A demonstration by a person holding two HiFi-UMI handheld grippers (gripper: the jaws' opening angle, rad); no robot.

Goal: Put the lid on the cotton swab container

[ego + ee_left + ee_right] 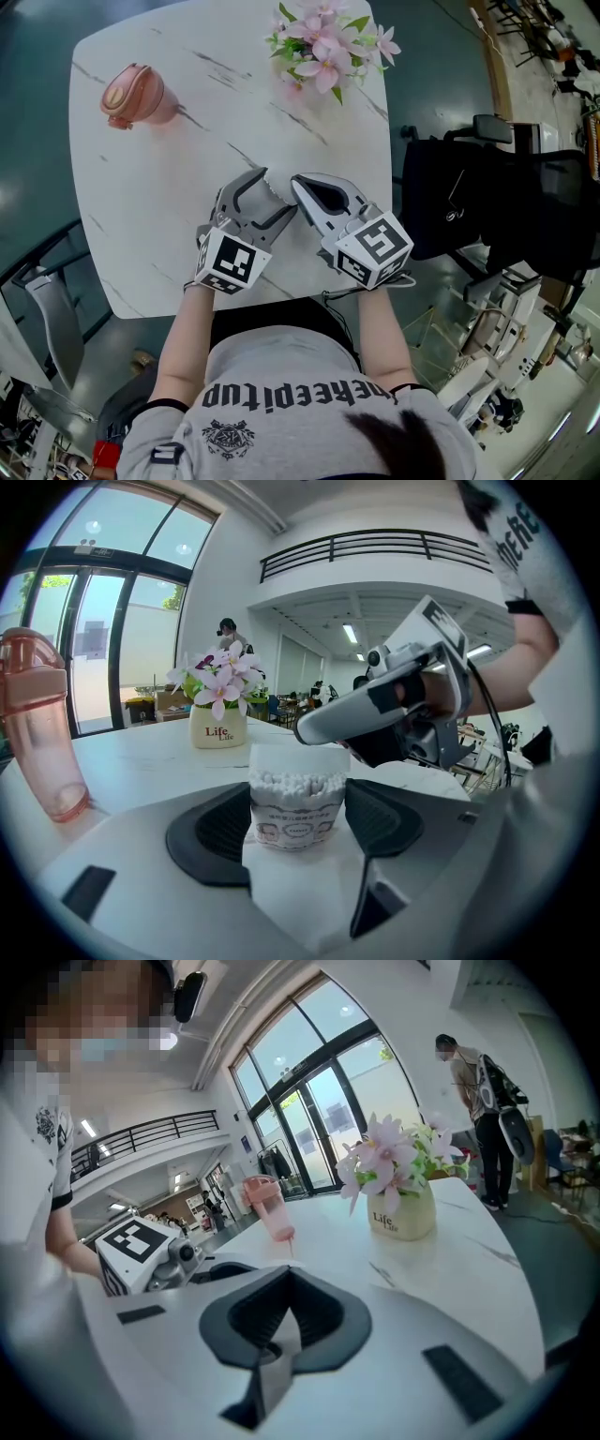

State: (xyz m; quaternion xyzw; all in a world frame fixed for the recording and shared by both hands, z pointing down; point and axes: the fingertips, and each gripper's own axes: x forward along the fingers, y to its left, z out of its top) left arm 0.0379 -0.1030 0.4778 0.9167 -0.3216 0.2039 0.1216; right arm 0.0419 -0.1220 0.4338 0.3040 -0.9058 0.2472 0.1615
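The cotton swab container (pixel 296 816) is a small clear tub full of white swabs with a printed label. It stands upright on the white marble table (pixel 141 206). My left gripper (pixel 296 829) is shut on it, one pad against each side. A clear section (pixel 296 759) rises above the swabs; I cannot tell whether it is the lid or the tub's rim. In the head view the container (pixel 273 193) shows between the left gripper's (pixel 278 194) jaws. My right gripper (pixel 296 181) is shut, its tip (pixel 315 727) just above and behind the container's top. In its own view my right gripper (pixel 281 1283) has its jaws together.
A pink drinking bottle (pixel 131 94) stands at the table's far left corner. A vase of pink flowers (pixel 323 42) sits at the far edge. A black chair (pixel 497 197) stands off the table's right side. A person (pixel 483 1101) stands beyond the table.
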